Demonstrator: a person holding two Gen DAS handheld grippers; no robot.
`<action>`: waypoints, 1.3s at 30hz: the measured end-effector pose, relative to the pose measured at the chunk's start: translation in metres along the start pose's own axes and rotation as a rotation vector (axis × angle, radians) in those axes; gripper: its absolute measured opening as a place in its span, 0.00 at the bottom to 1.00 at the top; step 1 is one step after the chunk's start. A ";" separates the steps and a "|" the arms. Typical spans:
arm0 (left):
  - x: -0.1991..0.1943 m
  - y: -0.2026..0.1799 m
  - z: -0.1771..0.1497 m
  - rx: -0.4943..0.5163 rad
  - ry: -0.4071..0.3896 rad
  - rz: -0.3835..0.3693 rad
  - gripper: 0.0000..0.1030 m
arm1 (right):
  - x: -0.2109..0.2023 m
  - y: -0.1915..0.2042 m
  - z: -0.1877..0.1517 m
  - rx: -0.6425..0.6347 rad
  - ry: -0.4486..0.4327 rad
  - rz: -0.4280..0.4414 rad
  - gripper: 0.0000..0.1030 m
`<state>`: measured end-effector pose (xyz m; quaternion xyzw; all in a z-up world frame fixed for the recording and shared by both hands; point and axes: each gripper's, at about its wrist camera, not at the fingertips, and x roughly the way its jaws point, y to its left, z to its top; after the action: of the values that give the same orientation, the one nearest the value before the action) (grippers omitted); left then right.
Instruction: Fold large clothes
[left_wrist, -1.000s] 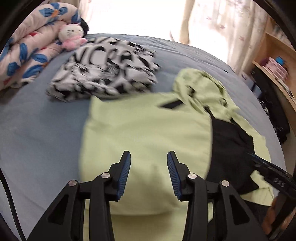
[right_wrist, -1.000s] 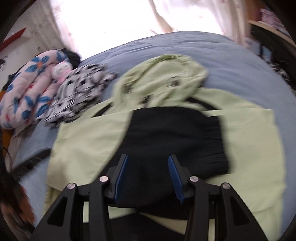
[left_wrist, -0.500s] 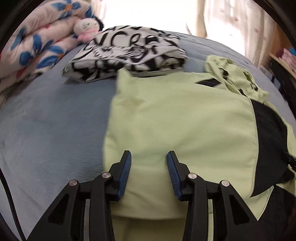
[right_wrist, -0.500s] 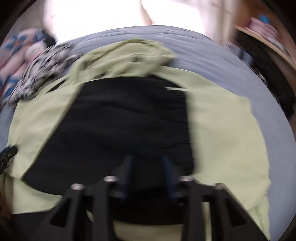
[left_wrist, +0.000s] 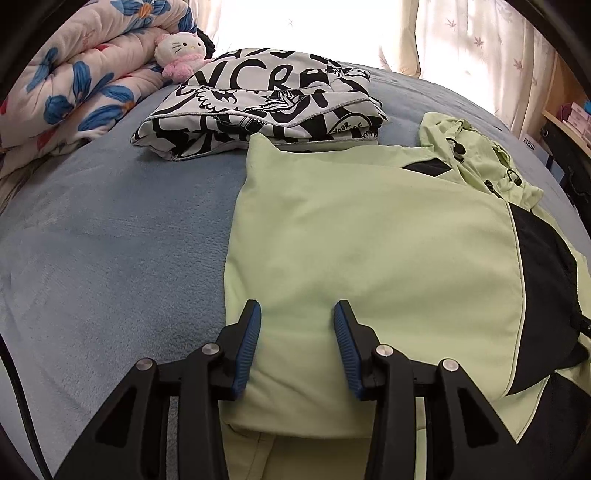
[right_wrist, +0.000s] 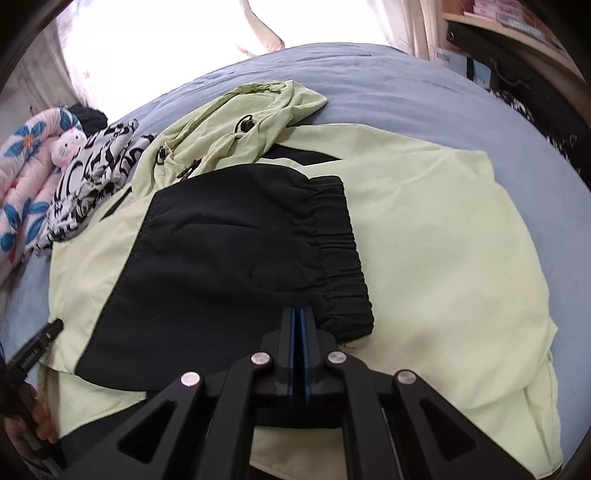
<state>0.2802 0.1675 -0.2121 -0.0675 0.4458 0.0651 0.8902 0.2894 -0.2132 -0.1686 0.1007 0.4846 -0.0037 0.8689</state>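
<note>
Left tool (left_wrist: 297, 317) stands part open over a pale green jacket with black sleeve panels (left_wrist: 369, 251) on the blue bed (left_wrist: 110, 240).
Right tool (right_wrist: 298, 317) has its jaws closed together at the black elastic-cuffed sleeve (right_wrist: 229, 258); whether fabric is pinched cannot be told. The jacket lies flat before both tools.

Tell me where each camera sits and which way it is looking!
Left wrist: on the left gripper, looking down its open fingers across the green jacket to the folded printed garment and plush toy.
Right wrist: on the right gripper, shut at the black sleeve; the other gripper's tip and a hand show at lower left.
Both share the jacket, printed garment, toy, floral quilt and blue bed.
</note>
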 end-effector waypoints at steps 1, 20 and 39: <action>-0.001 -0.001 0.000 0.006 0.005 0.001 0.41 | -0.001 0.000 0.000 0.006 0.003 0.004 0.03; -0.078 -0.003 -0.015 0.021 0.047 -0.042 0.70 | -0.068 0.026 -0.029 -0.007 -0.050 0.023 0.15; -0.216 0.029 -0.095 0.056 -0.034 0.005 0.70 | -0.181 0.019 -0.110 -0.064 -0.159 0.015 0.26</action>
<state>0.0717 0.1673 -0.0970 -0.0403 0.4324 0.0557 0.8991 0.1030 -0.1912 -0.0685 0.0762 0.4133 0.0104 0.9073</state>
